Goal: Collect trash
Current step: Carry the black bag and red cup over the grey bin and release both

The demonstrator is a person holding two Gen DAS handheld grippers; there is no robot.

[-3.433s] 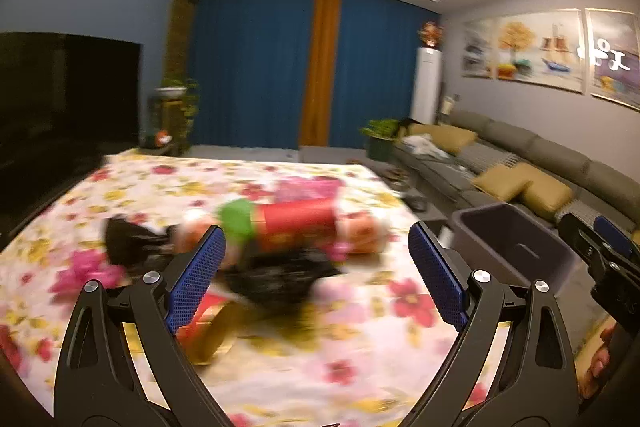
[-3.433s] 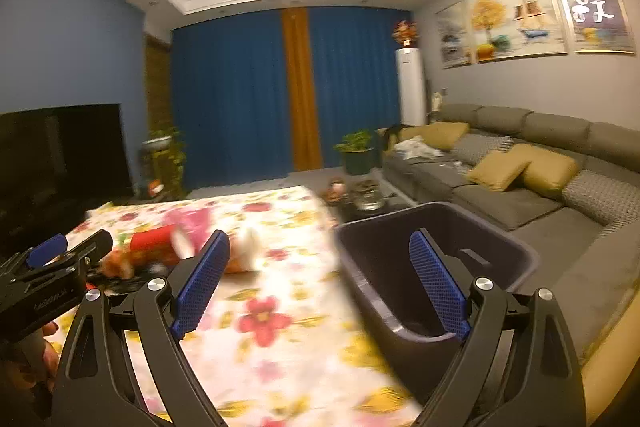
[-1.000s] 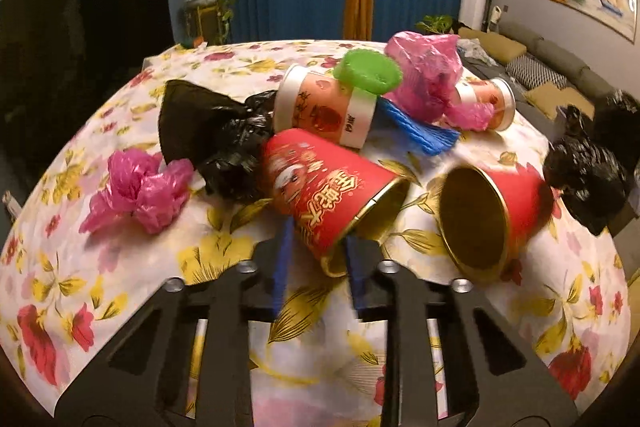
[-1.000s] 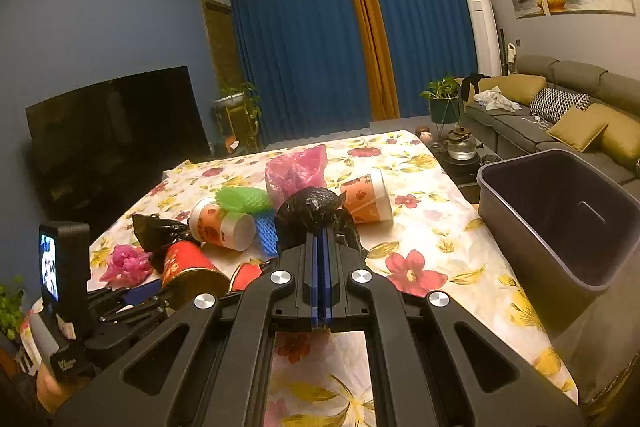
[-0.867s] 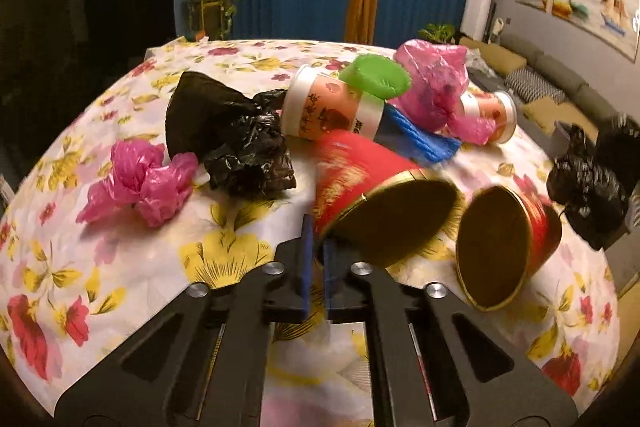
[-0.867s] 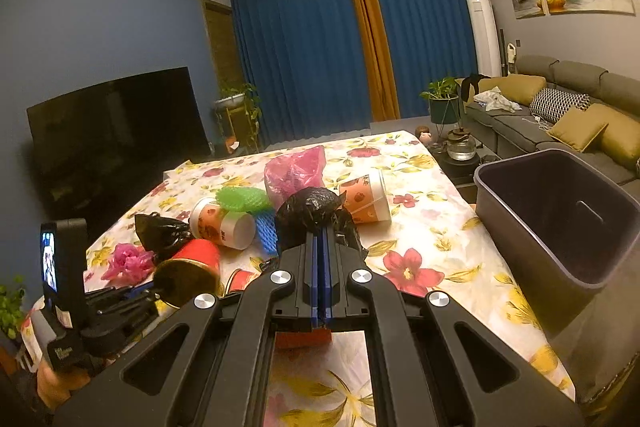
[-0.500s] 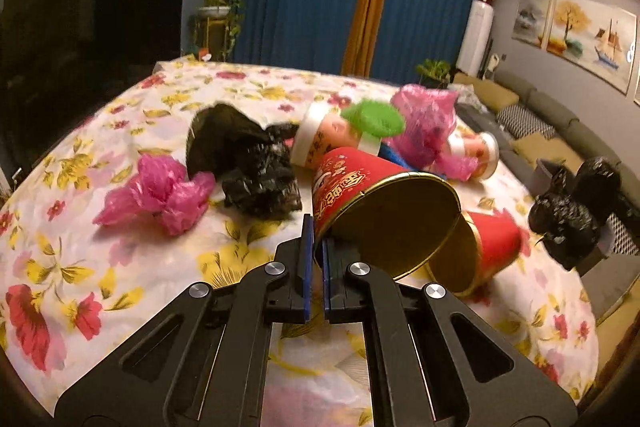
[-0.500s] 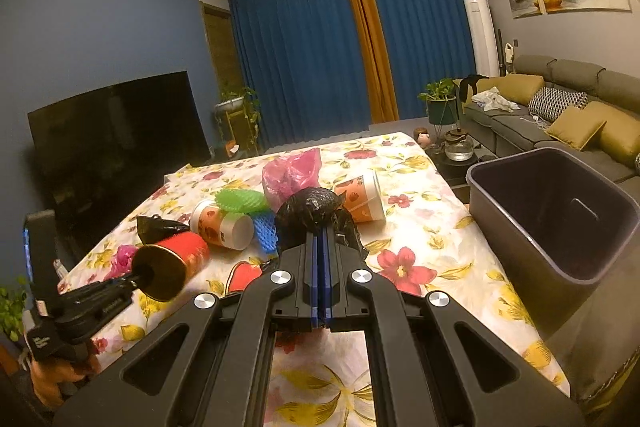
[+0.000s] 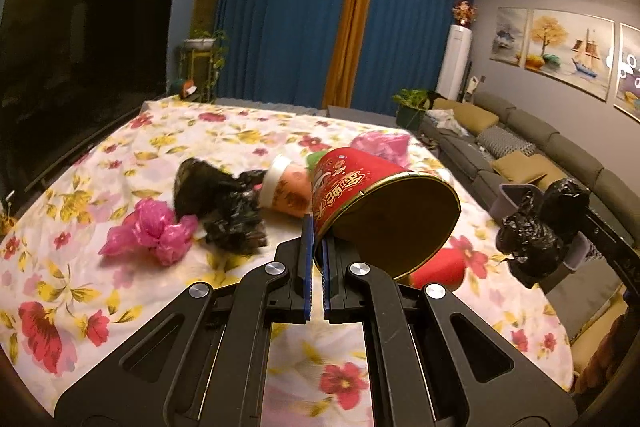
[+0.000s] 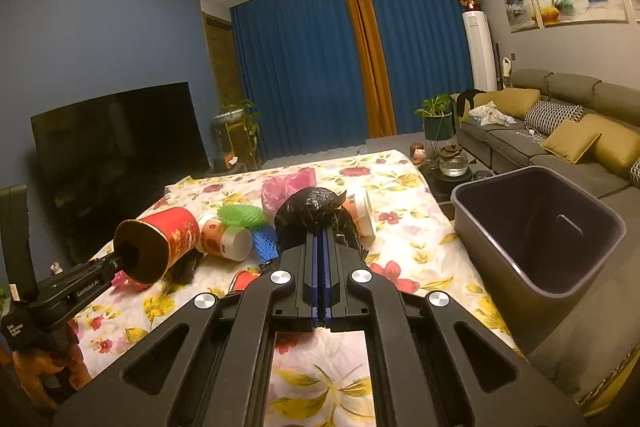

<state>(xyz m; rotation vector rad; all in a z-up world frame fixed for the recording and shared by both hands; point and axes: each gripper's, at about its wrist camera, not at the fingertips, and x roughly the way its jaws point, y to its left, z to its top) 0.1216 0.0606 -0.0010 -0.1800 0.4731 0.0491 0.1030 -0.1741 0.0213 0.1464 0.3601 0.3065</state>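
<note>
From the left wrist view, the left gripper (image 9: 315, 239) is clenched on the red cup's (image 9: 360, 187) rim, now raised higher off the table (image 9: 240, 135); gold characters, unreadable. From the right wrist view, the right gripper (image 10: 321, 247) pinches a black bag (image 10: 312, 205) near the bin (image 10: 536, 227); "GenRobot.AI", probably, on the other gripper.

The left gripper's (image 10: 120, 264) black arm carries the white word "GenRobot.AI", read in the right wrist view. The red paper cup (image 9: 360, 187) bears gold Chinese characters, too distorted to read. Small white print on the black handle block (image 10: 18, 323) by the hand is illegible.
</note>
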